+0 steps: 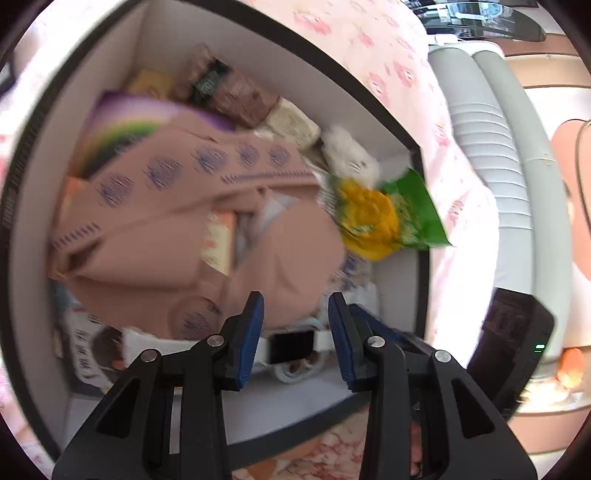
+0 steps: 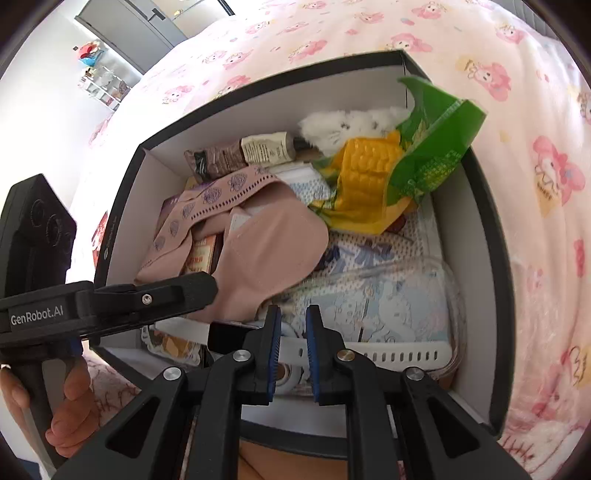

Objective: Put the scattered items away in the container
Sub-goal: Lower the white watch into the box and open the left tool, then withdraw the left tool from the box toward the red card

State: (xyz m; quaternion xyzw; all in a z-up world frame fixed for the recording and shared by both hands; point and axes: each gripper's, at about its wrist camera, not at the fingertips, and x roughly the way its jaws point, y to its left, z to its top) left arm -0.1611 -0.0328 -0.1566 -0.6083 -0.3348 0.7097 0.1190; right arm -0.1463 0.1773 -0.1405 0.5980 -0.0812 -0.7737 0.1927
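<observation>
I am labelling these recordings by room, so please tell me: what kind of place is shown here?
Most likely a bedroom at home. The box sits on a bed covered with a pink cartoon-print sheet, and a grey wardrobe-like cabinet stands behind it. A shelf of small items is beside the cabinet.

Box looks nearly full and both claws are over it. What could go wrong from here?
1. The green corn packet leans on the box corner with its top above the rim; a nudge might tip it onto the bedspread.
2. The left claw hangs open right over the pink garment; pulling away could snag it.
3. The right claw straddles the white watch strap, so lifting may drag the watch out.
</observation>
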